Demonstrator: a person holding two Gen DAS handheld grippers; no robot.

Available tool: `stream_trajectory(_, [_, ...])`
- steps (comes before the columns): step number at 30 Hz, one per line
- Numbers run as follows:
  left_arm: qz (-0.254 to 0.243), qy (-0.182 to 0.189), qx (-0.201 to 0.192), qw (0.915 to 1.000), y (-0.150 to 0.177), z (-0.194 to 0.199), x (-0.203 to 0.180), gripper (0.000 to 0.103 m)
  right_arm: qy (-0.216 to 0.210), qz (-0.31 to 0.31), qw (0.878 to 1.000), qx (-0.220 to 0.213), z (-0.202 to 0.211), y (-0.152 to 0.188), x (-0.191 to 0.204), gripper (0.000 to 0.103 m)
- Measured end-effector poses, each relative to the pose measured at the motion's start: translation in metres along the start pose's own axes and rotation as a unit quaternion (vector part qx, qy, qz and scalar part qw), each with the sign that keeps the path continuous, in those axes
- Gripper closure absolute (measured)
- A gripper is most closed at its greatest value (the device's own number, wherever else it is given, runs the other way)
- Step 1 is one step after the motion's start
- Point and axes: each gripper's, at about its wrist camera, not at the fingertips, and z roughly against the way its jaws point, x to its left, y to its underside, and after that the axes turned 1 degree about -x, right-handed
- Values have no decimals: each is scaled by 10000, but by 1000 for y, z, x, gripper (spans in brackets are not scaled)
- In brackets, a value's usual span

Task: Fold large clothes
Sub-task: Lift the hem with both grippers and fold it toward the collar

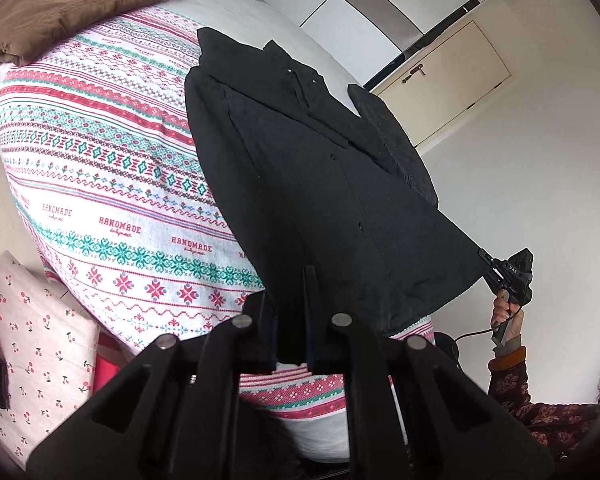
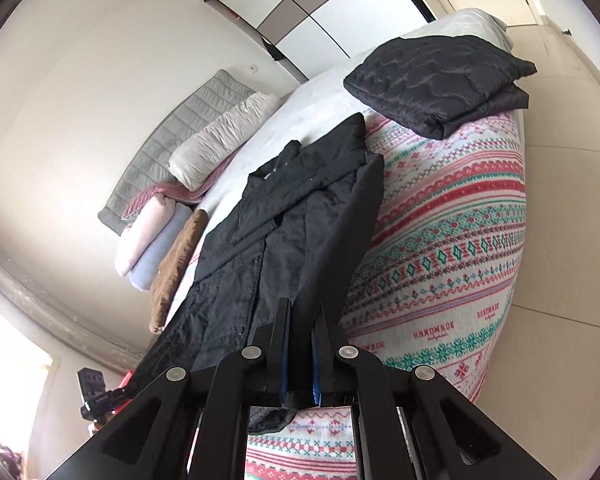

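A long black coat point(image 1: 300, 160) lies lengthwise on the patterned bedspread point(image 1: 100, 152), collar at the far end, sleeves folded over its front. My left gripper point(image 1: 290, 280) is shut on one corner of its lifted hem. My right gripper point(image 2: 302, 316) is shut on the other hem corner; it also shows in the left wrist view point(image 1: 485, 257), pulling the hem taut off the bed's edge. The coat point(image 2: 284, 240) runs away from me in the right wrist view. The left gripper point(image 2: 128, 390) shows there at the lower left.
A folded black quilted jacket point(image 2: 436, 80) lies at the far end of the bed. A brown folded garment point(image 1: 68, 4) and pale folded items point(image 2: 156, 240) sit along one side. A cherry-print pillow point(image 1: 36, 344) lies beside the bed. Cupboard doors point(image 1: 448, 80) stand beyond.
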Motion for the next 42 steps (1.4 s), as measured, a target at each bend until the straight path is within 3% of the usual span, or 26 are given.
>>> stream_trajectory(8, [-312,163,-555,9978,-63,19,-26,93,-182,300,9988,-336,-5,-48,38,96])
stream_trajectory(14, [-345,79,-1184,9923,-150,17,-41,93,-221,358,9967,-688,-27,-112,66,96])
stream_trajectory(21, [-328,-510,-1821,9814,-274,-25,-39,93,4,141,9933,-1151,-82,-216,84,96])
stream_trajectory(26, [-329,-960,-2098,9725,-343,-79,-16,92,466,-79,9899,-1335,-152,-290,74,96])
stream_trajectory(32, [-297,-1413,-1940,9703,-397,-167,30,92,934,-247,9886,-1155,-264,-339,38,96])
stream_trajectory(38, [-420,-2119,-1346,9671,-413,-258,79,89,1330,-403,9864,-872,-362,-342,-8,95])
stream_trajectory(42, [-153,-2145,-880,9726,-412,-287,107,84,1449,-752,9848,-585,-396,-338,-42,84])
